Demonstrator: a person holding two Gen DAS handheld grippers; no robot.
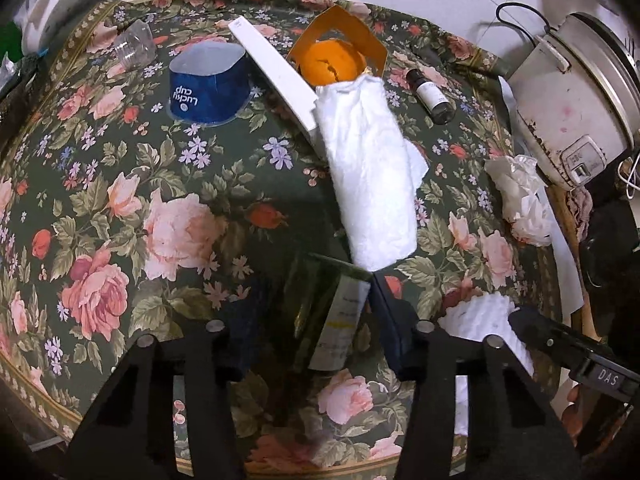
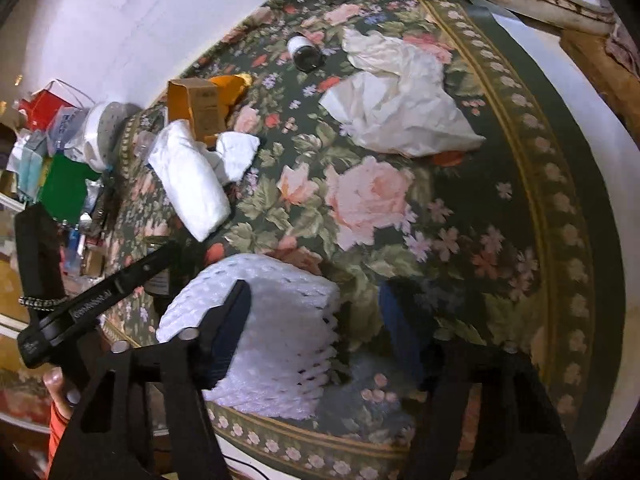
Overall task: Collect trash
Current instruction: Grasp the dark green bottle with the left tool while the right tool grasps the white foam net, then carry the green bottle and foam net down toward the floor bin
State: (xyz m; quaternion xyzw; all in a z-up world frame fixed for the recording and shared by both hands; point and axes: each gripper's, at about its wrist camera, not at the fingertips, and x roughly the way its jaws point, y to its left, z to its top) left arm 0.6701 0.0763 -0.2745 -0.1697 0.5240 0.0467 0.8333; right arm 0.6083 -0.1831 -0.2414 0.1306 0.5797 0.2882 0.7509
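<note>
My left gripper (image 1: 316, 320) is open around a flattened green carton (image 1: 332, 320) that lies on the floral tablecloth; I cannot tell whether the fingers touch it. A white folded tissue (image 1: 368, 176) lies just beyond it. My right gripper (image 2: 320, 320) is open over a white foam fruit net (image 2: 272, 332) near the table's front edge; its left finger rests on the net. Crumpled white paper (image 2: 396, 104) lies ahead of the right gripper. A blue "Lucky cup" sleeve (image 1: 208, 84), a clear plastic cup (image 1: 134, 46), an orange box (image 1: 340, 52) with a white strip (image 1: 280, 76) and a small dark bottle (image 1: 434, 96) lie further back.
A white rice cooker (image 1: 576, 112) stands at the table's right edge, with crumpled tissue (image 1: 520, 196) beside it. A white round appliance (image 1: 60, 0) and clutter (image 2: 60, 152) sit at the far left. The floral tablecloth (image 1: 140, 208) has a bare stretch on the left.
</note>
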